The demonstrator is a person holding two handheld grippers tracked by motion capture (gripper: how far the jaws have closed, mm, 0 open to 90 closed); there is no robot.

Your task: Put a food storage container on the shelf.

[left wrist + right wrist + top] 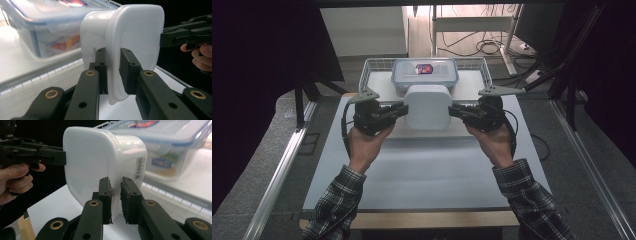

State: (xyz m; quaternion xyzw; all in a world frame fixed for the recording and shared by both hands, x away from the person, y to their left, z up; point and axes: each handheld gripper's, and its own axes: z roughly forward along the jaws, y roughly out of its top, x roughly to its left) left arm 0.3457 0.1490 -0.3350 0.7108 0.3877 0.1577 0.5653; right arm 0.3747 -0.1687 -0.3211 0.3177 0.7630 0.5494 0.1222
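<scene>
White tub, held upside down and off the desk, hangs between my two tools, just near of the wire basket. Left tool is clamped on the tub's rim at its left side; in the left gripper view the pads pinch the thin lip from both faces. Right tool grips the rim on the opposite side the same way, pads tight on the lip. Clear lidded box sits in the basket at the far end. I judge this the carry step, tub lifted. Next move calls for both hands travelling level and together, so the rim doesn't twist or slip, then a matched release.
</scene>
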